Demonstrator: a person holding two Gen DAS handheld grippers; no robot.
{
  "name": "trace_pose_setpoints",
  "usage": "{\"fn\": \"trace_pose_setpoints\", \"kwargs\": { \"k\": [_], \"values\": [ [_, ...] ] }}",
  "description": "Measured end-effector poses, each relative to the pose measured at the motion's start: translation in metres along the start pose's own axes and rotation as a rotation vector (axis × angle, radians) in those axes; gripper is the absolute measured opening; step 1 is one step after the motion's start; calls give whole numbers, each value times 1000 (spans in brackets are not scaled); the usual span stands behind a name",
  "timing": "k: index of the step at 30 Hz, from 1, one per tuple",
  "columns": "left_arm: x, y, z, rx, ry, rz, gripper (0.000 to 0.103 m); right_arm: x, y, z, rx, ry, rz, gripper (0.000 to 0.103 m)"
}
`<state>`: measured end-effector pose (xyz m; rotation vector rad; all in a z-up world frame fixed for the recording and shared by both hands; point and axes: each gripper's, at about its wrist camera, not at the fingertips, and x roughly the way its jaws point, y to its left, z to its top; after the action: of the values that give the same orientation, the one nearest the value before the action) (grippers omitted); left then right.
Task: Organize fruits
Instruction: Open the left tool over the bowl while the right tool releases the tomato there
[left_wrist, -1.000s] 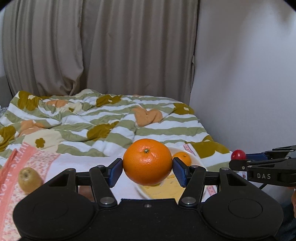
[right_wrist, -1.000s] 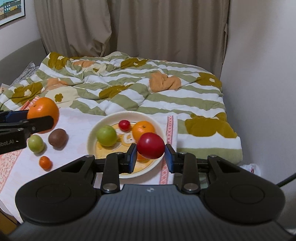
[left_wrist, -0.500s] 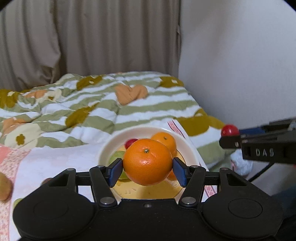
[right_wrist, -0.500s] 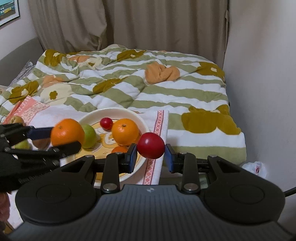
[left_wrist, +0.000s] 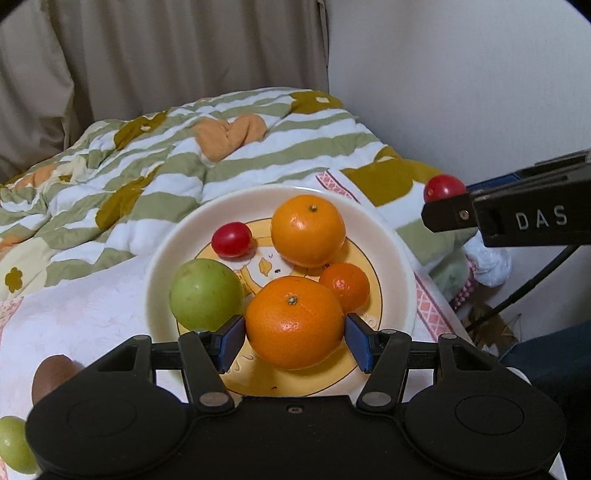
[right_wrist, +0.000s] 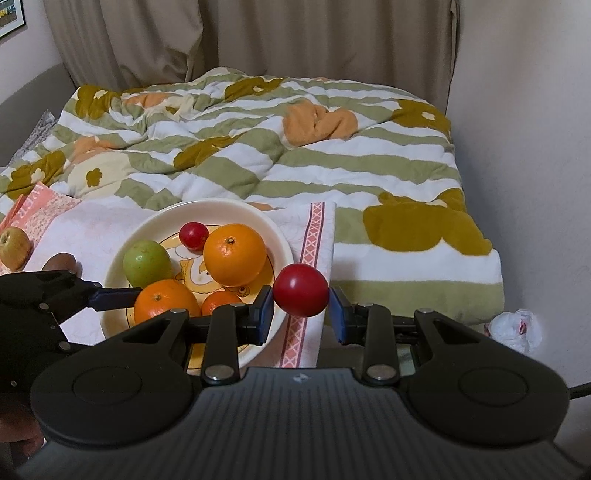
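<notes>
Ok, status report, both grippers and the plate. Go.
Left gripper shut on large orange, low over plate. Right gripper shut on red fruit, outside the rim. Plate crowded: orange, green fruit, mandarin, small red fruit.

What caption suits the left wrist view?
Left tongs hold an orange over a plate of fruit.

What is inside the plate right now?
The plate holds a green fruit, a small red fruit, an orange and a small mandarin. The left gripper holds another orange over it, hiding the plate's near part.
</notes>
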<state>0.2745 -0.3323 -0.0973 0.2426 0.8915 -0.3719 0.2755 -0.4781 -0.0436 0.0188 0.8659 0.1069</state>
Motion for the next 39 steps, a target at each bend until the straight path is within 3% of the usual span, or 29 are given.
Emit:
{"fn": "trace_pose_setpoints", "kwargs": {
  "k": [7, 8, 10, 11, 17, 35, 38, 39],
  "values": [
    [6, 5, 2, -2, 19, -7, 66, 10, 5, 7, -5, 12, 3, 47],
    [5, 5, 2, 1, 11, -8, 71, 11, 5, 7, -7, 12, 4, 47],
    [-2, 4, 4, 10, -20, -3, 100, 12, 7, 8, -12, 12, 5, 47],
    [-6, 4, 5, 14, -38, 1, 101, 13, 8, 9, -13, 12, 6, 47],
    [-26, 7, 0, 21, -60, 12, 101, 15, 14, 13, -34, 14, 22, 47],
    [-68, 42, -16, -143, -77, 97, 101, 51, 21, 10, -64, 71, 57, 49],
    [-74, 44, -18, -158, -78, 101, 101, 47, 20, 10, -69, 53, 61, 61],
    [-75, 44, -18, -159, -78, 103, 101, 45, 20, 10, -70, 48, 57, 79]
  ]
}}
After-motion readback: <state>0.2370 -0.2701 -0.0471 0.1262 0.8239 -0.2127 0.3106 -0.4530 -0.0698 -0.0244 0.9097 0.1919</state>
